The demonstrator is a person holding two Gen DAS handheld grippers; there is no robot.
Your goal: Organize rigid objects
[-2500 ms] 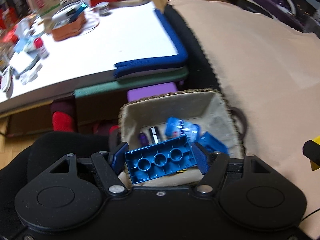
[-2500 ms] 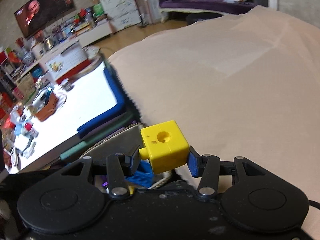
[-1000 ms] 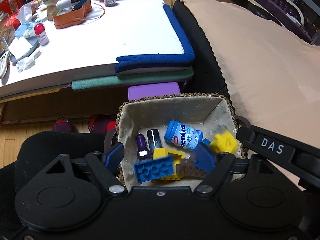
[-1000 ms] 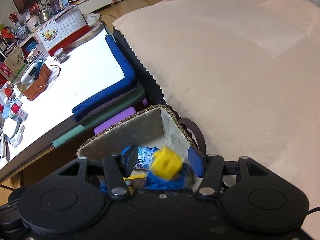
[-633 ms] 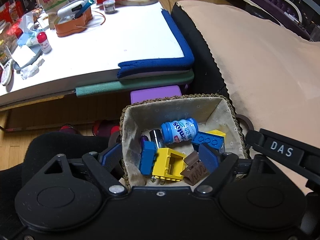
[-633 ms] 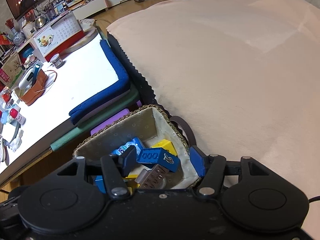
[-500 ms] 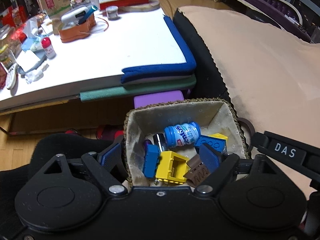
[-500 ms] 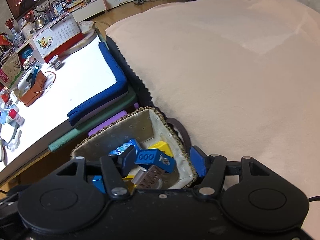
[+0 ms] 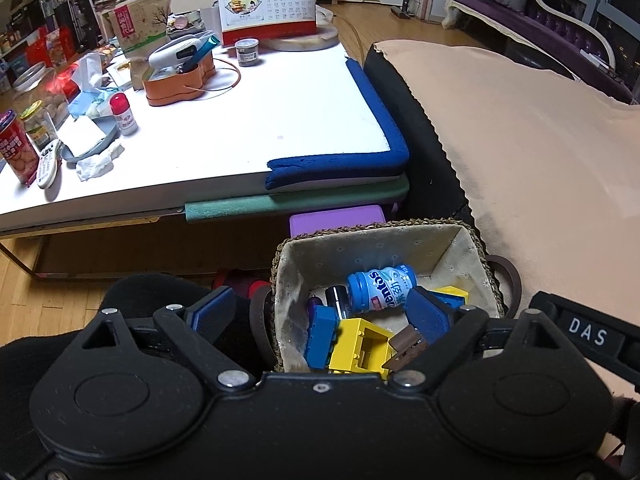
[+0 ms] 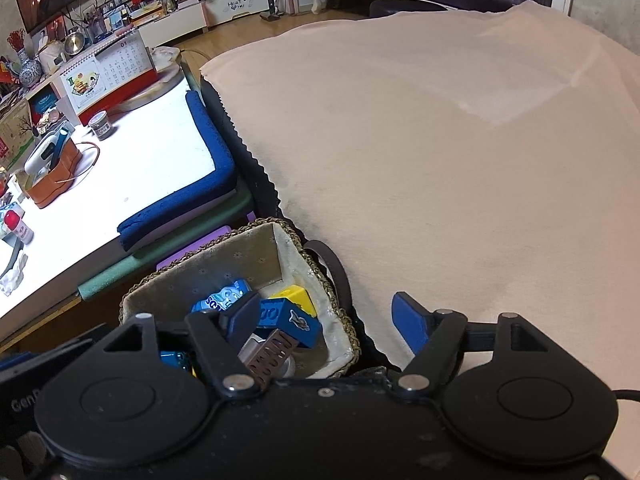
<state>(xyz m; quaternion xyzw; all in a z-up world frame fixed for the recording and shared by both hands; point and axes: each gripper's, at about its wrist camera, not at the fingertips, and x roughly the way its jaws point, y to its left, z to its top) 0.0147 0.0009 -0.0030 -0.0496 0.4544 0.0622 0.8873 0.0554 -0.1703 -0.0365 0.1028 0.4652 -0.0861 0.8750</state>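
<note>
A peach cloth (image 10: pixel 460 168) is seen spread wide beside a white table (image 9: pixel 240 120). Between them a woven basket (image 9: pixel 384 227) is set, lined with pale fabric. Inside, a blue bottle (image 9: pixel 380 287) marked "mentos" lies on its side, cap pointing left, beside a yellow brick (image 9: pixel 362 346), blue bricks and a brown piece. The left gripper (image 9: pixel 320 314) and right gripper (image 10: pixel 326 318) are held wide open and empty; "DAS" is read on the right one.

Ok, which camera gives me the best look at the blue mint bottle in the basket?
Left wrist. There the mint bottle lies on its side in the basket, cap and label lettering clear. In the right wrist view the bottle is blurred and partly hidden behind the right gripper's finger.
</note>
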